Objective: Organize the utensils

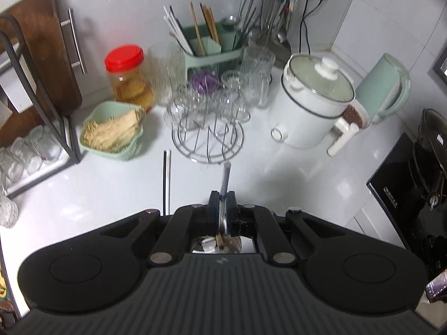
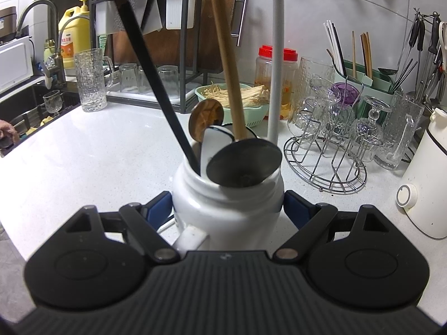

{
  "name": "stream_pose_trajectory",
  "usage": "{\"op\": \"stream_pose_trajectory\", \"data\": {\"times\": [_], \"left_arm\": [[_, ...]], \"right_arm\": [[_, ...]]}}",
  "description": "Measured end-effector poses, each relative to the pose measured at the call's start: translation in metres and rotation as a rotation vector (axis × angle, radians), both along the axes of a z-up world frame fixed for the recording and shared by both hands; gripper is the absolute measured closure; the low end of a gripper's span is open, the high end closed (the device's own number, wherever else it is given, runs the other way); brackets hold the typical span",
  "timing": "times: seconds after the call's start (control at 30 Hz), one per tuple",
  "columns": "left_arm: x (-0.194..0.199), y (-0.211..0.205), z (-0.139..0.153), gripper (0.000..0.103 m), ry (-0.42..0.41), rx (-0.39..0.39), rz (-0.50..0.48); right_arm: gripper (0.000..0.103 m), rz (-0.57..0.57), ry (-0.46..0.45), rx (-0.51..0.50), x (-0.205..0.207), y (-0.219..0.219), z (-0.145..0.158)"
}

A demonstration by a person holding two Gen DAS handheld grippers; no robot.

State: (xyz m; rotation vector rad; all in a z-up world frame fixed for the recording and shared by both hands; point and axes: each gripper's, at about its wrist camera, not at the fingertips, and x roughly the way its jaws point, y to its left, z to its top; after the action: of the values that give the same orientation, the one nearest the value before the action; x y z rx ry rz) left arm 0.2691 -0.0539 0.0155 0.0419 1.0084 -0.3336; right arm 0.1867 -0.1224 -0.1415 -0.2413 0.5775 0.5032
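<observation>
Left wrist view: the left gripper [image 1: 222,199] has its fingers clenched on a white-handled utensil [image 1: 225,180], whose handle pokes out beyond the fingertips over the white bench [image 1: 293,173].

Right wrist view: the right gripper [image 2: 226,205] fingers are grasping the white jar [image 2: 226,201] between them; a metal ladle [image 2: 244,162] and wooden spoon [image 2: 206,118] stand inside.

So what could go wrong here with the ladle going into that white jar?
The white jar is already crowded with a metal ladle, a wooden spoon and a black handle, so the white handle pinched by the left gripper may jam. Long handles could tip the jar despite the right gripper.
</observation>
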Motion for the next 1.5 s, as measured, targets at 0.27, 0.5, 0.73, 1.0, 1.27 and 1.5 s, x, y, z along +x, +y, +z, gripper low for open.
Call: {"op": "stream_pose_trajectory", "data": {"times": [0.27, 0.5, 0.73, 1.0, 1.27, 1.5], "left_arm": [[0.000, 0.003, -0.009, 0.098, 0.024, -0.017, 0.016], [-0.003, 0.008, -0.008, 0.096, 0.013, -0.037, 0.040], [-0.015, 0.023, 0.006, 0.068, -0.043, -0.091, 0.075], [-0.031, 0.044, 0.024, 0.058, -0.147, -0.164, 0.104], [-0.046, 0.075, 0.030, 0.058, -0.221, -0.208, 0.186], [-0.057, 0.111, 0.020, 0.058, -0.249, -0.238, 0.275]], "right_arm": [[0.014, 0.000, 0.001, 0.000, 0.000, 0.000, 0.000], [0.014, -0.004, 0.007, 0.005, 0.001, -0.001, -0.001], [0.014, -0.011, 0.017, 0.000, 0.003, 0.000, 0.001], [0.015, -0.029, 0.021, 0.005, 0.002, 0.001, 0.001], [0.015, -0.065, 0.028, 0.001, 0.000, -0.001, 0.003], [0.015, -0.097, 0.046, -0.008, 0.002, -0.001, 0.004]]}}
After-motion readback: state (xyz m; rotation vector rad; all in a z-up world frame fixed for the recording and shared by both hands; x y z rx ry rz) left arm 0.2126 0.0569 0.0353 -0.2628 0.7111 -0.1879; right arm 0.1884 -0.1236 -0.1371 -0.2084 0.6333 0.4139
